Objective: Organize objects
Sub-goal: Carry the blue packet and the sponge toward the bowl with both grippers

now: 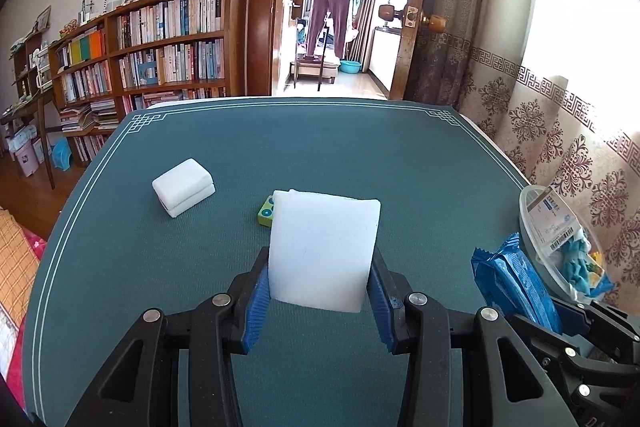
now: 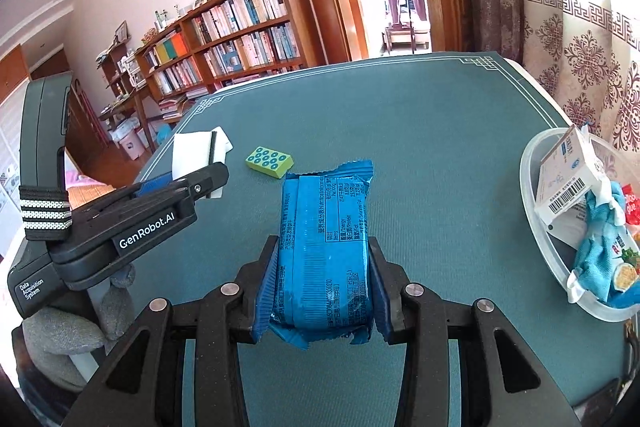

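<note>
Bench [image 2: 420, 131] is wide open past the green block [image 2: 269, 162]; only the plastic bowl [image 2: 536, 227] crowds its right edge.

Left gripper [image 1: 318, 291] and right gripper [image 2: 322, 287] both have fingers clamped on held loads, side by side.

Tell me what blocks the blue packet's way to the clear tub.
Nothing visible: only bare mat lies between the blue packet in the right claw and the clear tub.
</note>
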The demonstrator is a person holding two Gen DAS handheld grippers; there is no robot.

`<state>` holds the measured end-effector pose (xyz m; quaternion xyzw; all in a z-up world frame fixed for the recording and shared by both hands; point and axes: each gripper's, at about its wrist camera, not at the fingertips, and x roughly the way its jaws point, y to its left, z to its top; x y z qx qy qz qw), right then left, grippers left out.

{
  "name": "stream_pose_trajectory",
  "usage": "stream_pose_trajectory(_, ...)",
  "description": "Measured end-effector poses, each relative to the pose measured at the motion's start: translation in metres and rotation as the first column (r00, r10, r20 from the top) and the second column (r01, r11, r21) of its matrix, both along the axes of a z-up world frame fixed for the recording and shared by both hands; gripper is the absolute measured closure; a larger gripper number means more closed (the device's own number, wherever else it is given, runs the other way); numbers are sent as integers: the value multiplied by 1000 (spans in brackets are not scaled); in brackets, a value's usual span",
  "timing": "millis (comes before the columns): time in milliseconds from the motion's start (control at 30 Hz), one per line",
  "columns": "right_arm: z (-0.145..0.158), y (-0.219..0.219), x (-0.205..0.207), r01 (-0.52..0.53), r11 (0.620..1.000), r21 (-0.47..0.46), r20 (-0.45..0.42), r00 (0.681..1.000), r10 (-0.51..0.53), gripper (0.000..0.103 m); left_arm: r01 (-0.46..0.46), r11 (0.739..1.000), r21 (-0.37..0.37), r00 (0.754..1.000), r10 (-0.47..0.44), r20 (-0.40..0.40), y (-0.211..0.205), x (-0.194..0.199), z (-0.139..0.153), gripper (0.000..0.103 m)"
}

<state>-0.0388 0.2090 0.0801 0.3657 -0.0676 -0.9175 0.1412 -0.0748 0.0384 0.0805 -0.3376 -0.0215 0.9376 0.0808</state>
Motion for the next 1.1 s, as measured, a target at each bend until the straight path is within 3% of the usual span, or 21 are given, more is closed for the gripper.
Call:
stream_pose_trajectory(600,36,88,17,132,991,-27,-49,990,-133,61,122,992,-16,992,-122,-23,51,21,12,56)
stream_pose_trajectory(833,45,156,20,258,966,-31,-55,964,-260,61,184,982,-31,982,-185,-25,80,28,15,56)
stream_pose_trajectory(1100,34,236,-1,395,917,-46,4,918,-396,61,265,963,-46,964,-266,-25,119,35,19,56)
